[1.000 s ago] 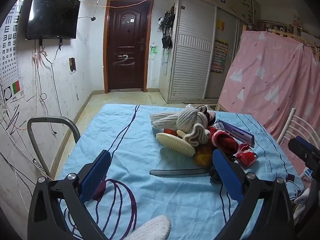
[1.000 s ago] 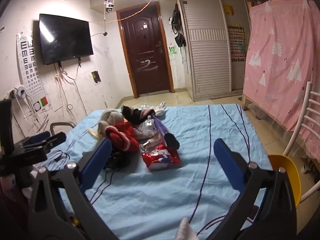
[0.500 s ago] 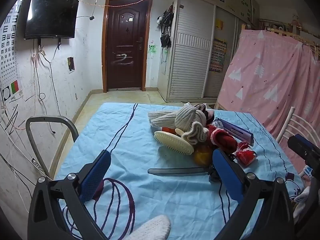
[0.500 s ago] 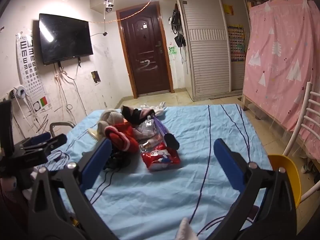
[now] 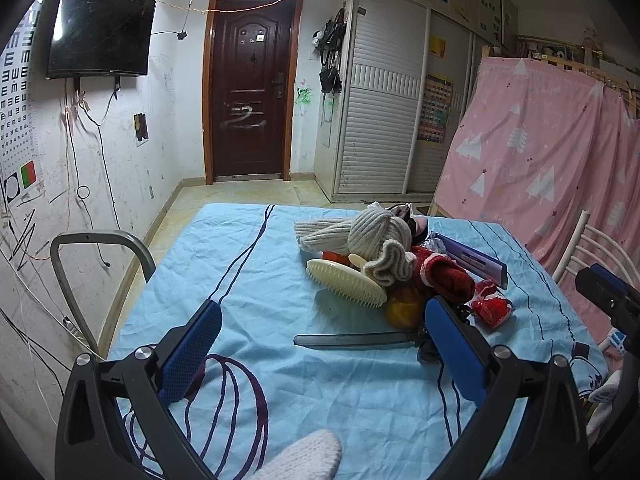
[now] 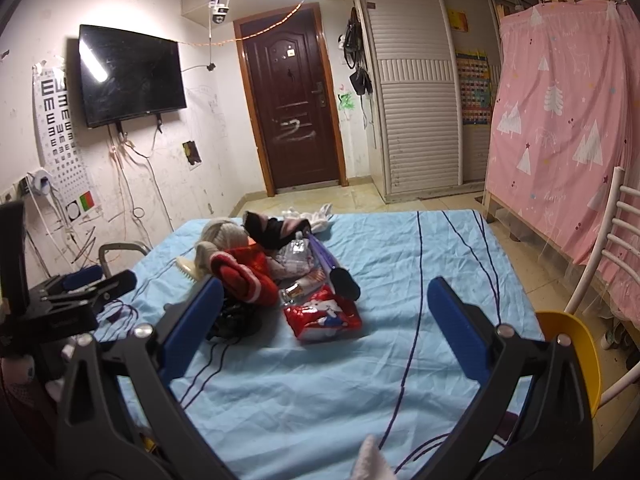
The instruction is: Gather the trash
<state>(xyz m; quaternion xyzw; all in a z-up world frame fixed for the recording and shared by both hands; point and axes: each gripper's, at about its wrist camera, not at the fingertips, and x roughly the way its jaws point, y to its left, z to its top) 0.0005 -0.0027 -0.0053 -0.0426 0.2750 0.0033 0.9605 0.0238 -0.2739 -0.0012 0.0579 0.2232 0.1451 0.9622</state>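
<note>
A heap of things lies on the blue cloth (image 5: 248, 280) of a table. In the right wrist view a red snack wrapper (image 6: 323, 317) lies at the heap's near edge, with a clear plastic bag (image 6: 298, 254) and a purple box (image 6: 323, 255) behind it. The left wrist view shows the red wrapper (image 5: 491, 305), purple box (image 5: 476, 260), a cream brush (image 5: 346, 283), an orange fruit (image 5: 403, 309) and knitted hats (image 5: 372, 234). My left gripper (image 5: 320, 354) is open above the cloth, short of the heap. My right gripper (image 6: 320, 322) is open, with the wrapper seen between its fingers farther off.
A grey chair back (image 5: 96, 264) stands at the table's left edge. A white chair (image 6: 608, 248) with a yellow seat (image 6: 576, 344) is at the right. A pink curtain (image 6: 568, 100) hangs to the right. A dark flat tool (image 5: 352, 340) lies on the cloth.
The left wrist view has lifted slightly, so the heap sits a little lower in it. The right wrist view is the same. Both grippers stay open.
</note>
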